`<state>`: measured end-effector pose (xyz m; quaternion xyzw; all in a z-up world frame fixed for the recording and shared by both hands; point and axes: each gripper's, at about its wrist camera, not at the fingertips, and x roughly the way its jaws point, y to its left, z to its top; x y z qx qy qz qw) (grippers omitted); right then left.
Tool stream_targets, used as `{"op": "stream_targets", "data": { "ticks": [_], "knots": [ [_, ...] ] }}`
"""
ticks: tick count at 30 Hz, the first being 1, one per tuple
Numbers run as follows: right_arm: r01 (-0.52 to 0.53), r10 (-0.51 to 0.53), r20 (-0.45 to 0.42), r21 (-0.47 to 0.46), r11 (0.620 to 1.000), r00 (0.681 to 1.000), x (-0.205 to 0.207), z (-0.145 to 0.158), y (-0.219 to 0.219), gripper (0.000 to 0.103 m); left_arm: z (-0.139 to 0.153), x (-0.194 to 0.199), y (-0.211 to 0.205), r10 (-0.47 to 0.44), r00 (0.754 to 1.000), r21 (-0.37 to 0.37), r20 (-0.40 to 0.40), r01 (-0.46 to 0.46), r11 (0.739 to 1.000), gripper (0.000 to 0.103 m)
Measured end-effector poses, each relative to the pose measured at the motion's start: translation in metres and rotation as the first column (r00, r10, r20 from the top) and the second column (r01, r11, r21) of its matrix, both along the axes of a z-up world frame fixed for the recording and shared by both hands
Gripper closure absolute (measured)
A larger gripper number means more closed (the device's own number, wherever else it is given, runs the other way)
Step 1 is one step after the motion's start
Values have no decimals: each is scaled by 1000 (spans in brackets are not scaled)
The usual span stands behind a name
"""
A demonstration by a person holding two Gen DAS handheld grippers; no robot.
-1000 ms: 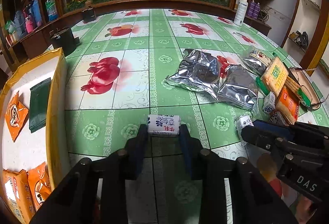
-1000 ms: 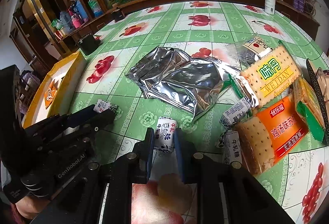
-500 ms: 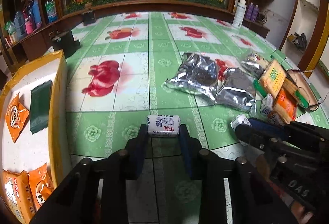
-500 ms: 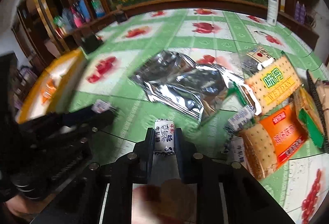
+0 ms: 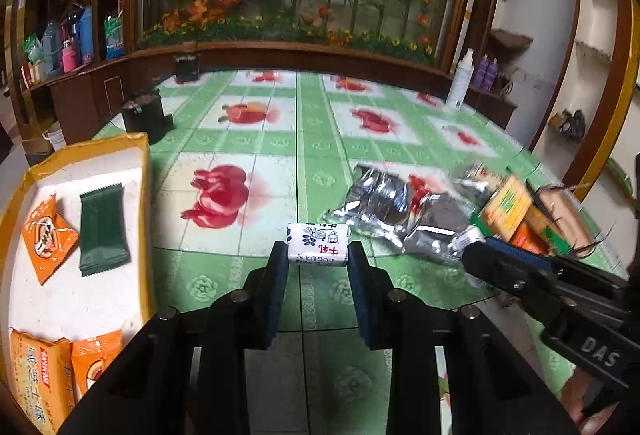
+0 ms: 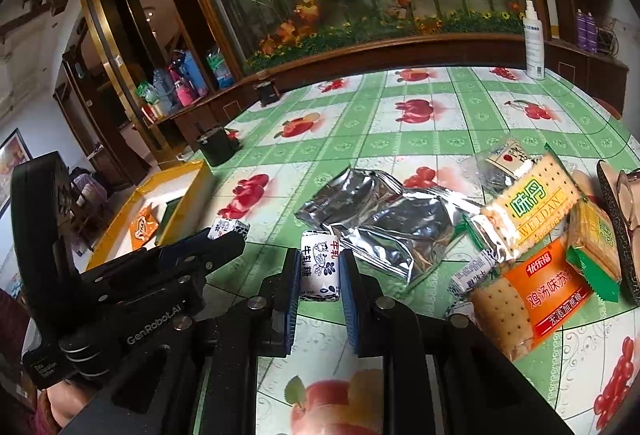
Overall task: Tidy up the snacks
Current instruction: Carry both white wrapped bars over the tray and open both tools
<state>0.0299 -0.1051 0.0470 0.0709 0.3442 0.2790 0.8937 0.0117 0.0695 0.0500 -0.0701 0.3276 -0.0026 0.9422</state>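
Observation:
My left gripper (image 5: pixel 318 251) is shut on a small white milk candy (image 5: pixel 318 244) and holds it above the green tablecloth, right of the yellow tray (image 5: pixel 147 195). My right gripper (image 6: pixel 320 267) is shut on a second white milk candy (image 6: pixel 320 266), also lifted. In the right wrist view the left gripper (image 6: pixel 224 235) shows at the left with its candy (image 6: pixel 226 227) near the tray (image 6: pixel 192 191). In the left wrist view the right gripper (image 5: pixel 480 255) shows at the right.
The tray holds orange packets (image 5: pixel 46 237), a dark green packet (image 5: pixel 102 229) and orange biscuit packs (image 5: pixel 36 379). Silver foil bags (image 6: pixel 384 223), cracker packs (image 6: pixel 528 203), an orange pack (image 6: pixel 536 299) and loose candies (image 6: pixel 474 271) lie at the right. A black box (image 5: pixel 142 115) and a spray bottle (image 6: pixel 534 39) stand at the back.
Both grippers have risen with their candies. The views tilted up, so more of the flower cabinet shows. The tray now lies closer to the left gripper.

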Motion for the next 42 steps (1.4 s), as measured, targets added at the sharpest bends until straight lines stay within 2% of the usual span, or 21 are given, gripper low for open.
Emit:
{"op": "stream_targets", "data": {
  "ticks": [6,10,13,18,21,23,27,32,33,34,35,37,39,42],
  "knots": [
    [-21,23,82,-19,1000,996,-11,9,15,82,13,-33,25,61,998,-46,26,-59,997,74],
    [-88,86,70,27,996,994,-21,17,39,82,25,-61,60,113,993,-88,30,-110,990,74],
    [-149,147,80,29,988,986,-33,25,74,82,29,-78,96,203,979,-89,38,-199,976,74],
    [-270,269,20,29,962,963,-37,25,152,81,12,-87,150,315,949,-118,-28,-316,941,74],
    [-285,286,28,-15,958,958,-38,23,185,81,-2,-87,170,356,932,-124,-70,-363,924,74],
    [-296,296,-9,-6,955,955,-31,15,199,81,-10,-88,178,376,922,-127,-89,-385,914,74],
    [-317,316,-38,-24,948,948,-26,0,213,81,-16,-87,182,393,914,-124,-100,-403,907,74],
    [-329,328,-75,-5,944,942,-20,-11,212,81,-14,-86,178,403,911,-107,-91,-412,905,73],
    [-339,338,-79,3,941,938,-19,-11,211,80,-15,-87,178,403,910,-108,-93,-412,905,69],
    [-338,338,-74,8,941,938,-18,-10,209,79,-15,-87,179,403,910,-113,-96,-413,904,58],
    [-332,332,-68,11,943,941,-18,-8,207,74,-14,-89,179,401,911,-120,-95,-411,904,53],
    [-339,340,-67,33,940,938,-17,-5,205,63,-12,-89,178,393,915,-129,-88,-401,907,48],
    [-332,335,-50,53,942,941,-18,-1,200,62,-10,-90,175,405,910,-108,-84,-413,904,43],
    [-318,321,-30,90,944,946,-17,5,189,62,-4,-93,168,396,915,-114,-82,-403,908,43]
  ]
}}
